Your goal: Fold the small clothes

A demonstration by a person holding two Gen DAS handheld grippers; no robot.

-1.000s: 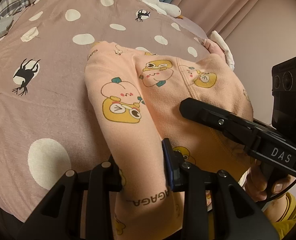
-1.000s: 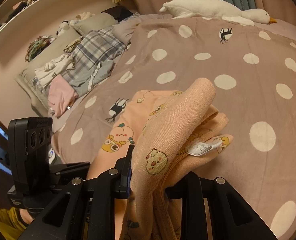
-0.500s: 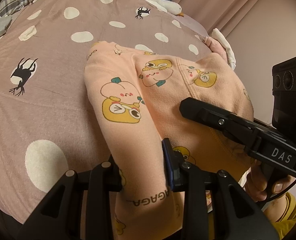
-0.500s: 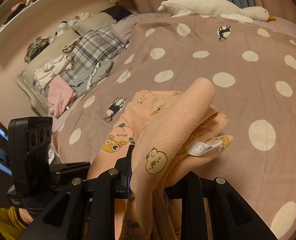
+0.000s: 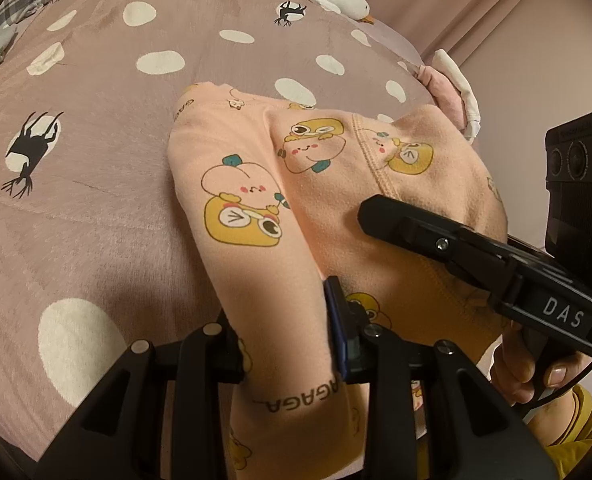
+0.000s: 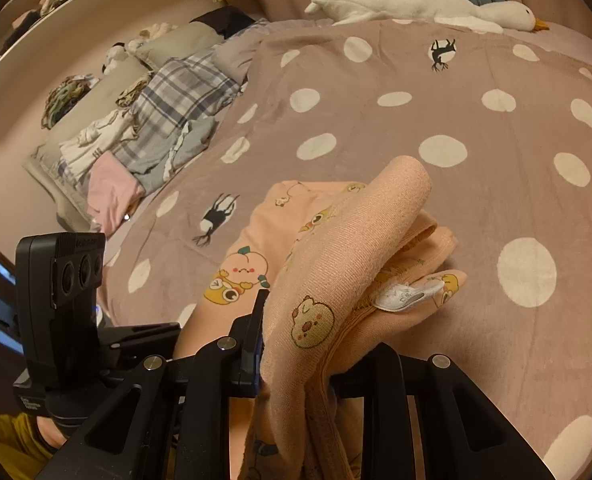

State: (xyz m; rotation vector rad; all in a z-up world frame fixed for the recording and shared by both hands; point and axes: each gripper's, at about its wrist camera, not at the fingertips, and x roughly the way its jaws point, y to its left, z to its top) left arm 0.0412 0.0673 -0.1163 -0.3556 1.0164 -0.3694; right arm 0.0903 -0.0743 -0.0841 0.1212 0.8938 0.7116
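Peach cartoon-print garment [image 5: 296, 208] lying bunched on polka-dot bedspread [image 5: 95, 208], left gripper [image 5: 287, 344] clamping its hem at 6 o'clock, right gripper [image 6: 296, 344] pinching folded edge, white care label [image 6: 404, 294] showing at 3 o'clock

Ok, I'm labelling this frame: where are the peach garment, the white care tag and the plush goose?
peach garment [image 5: 255, 208], left wrist view, cartoon print.
white care tag [image 6: 406, 294], right wrist view, middle.
plush goose [image 6: 408, 2], right wrist view, body.
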